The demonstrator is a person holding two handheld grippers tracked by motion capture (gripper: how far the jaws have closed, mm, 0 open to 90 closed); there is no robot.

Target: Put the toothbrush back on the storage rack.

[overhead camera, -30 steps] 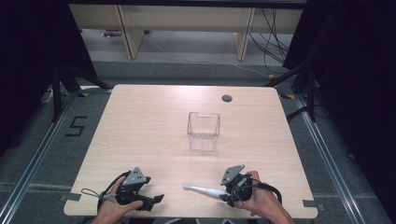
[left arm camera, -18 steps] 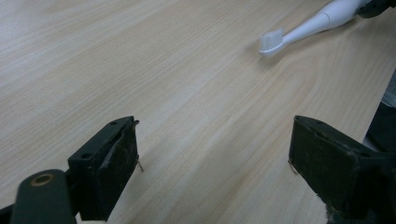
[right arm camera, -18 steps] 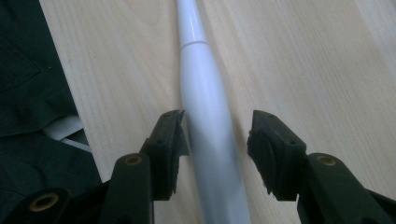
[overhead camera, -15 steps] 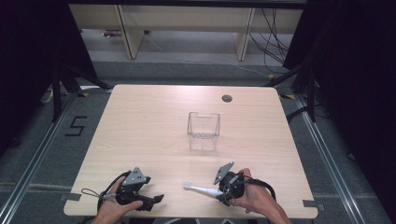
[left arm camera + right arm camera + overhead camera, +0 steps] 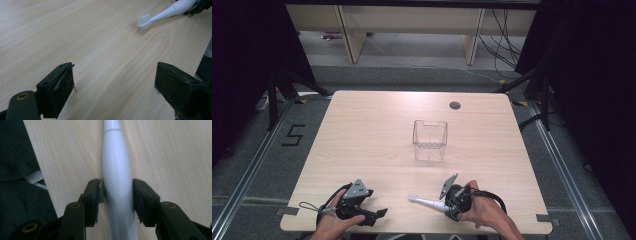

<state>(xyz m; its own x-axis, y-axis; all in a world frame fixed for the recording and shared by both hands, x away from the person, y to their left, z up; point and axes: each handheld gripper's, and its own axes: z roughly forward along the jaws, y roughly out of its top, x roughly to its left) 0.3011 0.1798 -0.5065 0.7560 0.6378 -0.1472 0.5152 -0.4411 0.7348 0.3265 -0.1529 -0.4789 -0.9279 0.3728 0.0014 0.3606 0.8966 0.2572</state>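
A white electric toothbrush (image 5: 426, 202) lies flat near the table's front edge, bristle head pointing left. My right gripper (image 5: 447, 207) is at its handle. In the right gripper view the handle (image 5: 117, 170) runs up between the jaws of my right gripper (image 5: 117, 191), and both pads touch its sides. These jaws have just been closing onto it. My left gripper (image 5: 379, 215) rests at the front left, open and empty. The left gripper view has the brush head (image 5: 143, 20) lying beyond that gripper's (image 5: 113, 82) wide-apart jaws.
A clear plastic box (image 5: 430, 140) stands upright in the middle of the wooden table (image 5: 362, 130). A round cable hole (image 5: 455, 105) sits near the far edge. Shelving and cables lie on the floor beyond the table.
My right gripper has shifted a little left along the toothbrush handle and tilted, its grey plate now standing more upright. The left gripper and the toothbrush have stayed put.
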